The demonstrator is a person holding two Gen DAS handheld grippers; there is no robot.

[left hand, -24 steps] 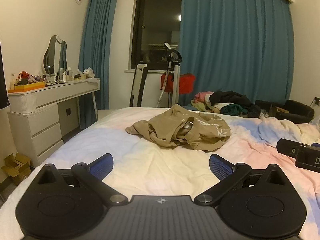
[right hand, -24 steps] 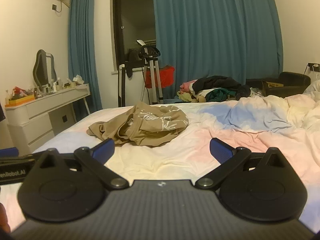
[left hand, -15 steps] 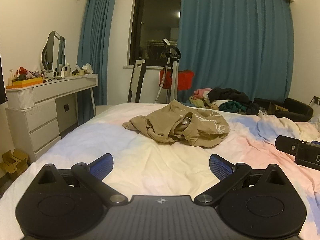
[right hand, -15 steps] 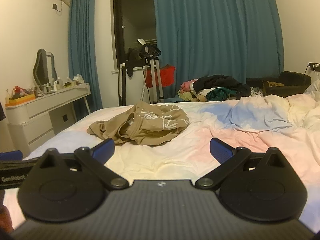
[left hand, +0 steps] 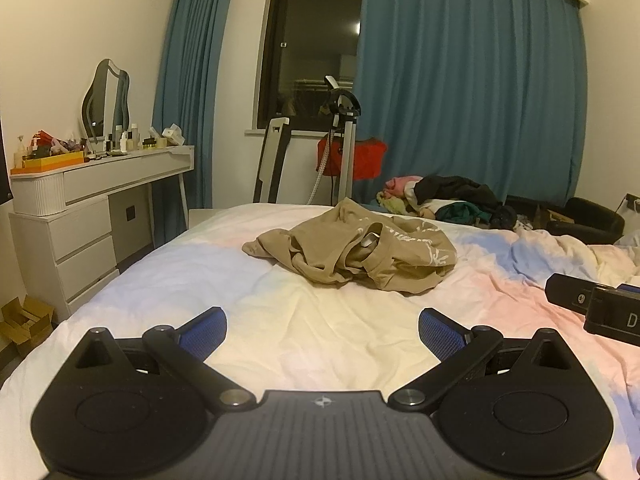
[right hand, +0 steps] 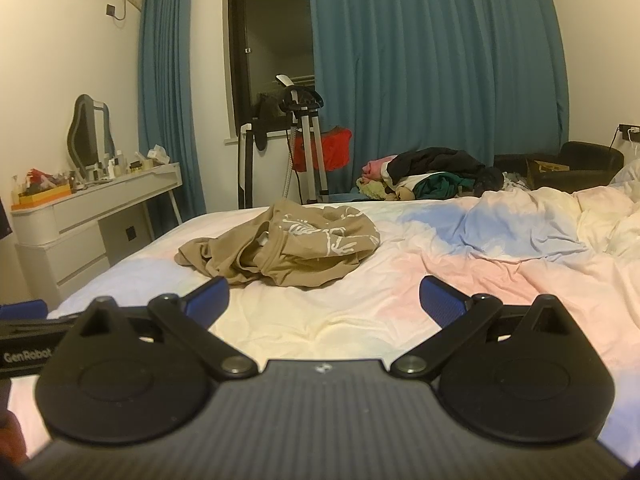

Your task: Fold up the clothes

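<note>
**A:** ok so where's the garment relative to the grippers here?

**B:** The tan shirt (left hand: 352, 254) is crumpled in a heap on the bed (left hand: 312, 332), toward the foot edge nearest the window, roughly mid-width. Both grippers hover low over the near part of the bed, well apart from it. Left gripper (left hand: 322, 330) has its jaws spread wide with nothing between them, and the right gripper (right hand: 324, 300) is the same, spread and empty.

**A:** which one's closer?

**B:** Hard to call, honestly. From the left wrist view the shirt sits dead ahead, a touch right of centre. From the right wrist view it lies ahead and off to the left of the jaws. So it's between the two lines of sight, maybe slightly more in the left's lane.

**A:** long axis?

**B:** The heap stretches across the bed, left edge to right edge, with a sleeve-like tail trailing toward the dresser (left hand: 80, 216) side. My guess is each gripper goes forward and takes one end, left on the tail and right on the printed bulk. The folding itself is not yet begun.
</note>
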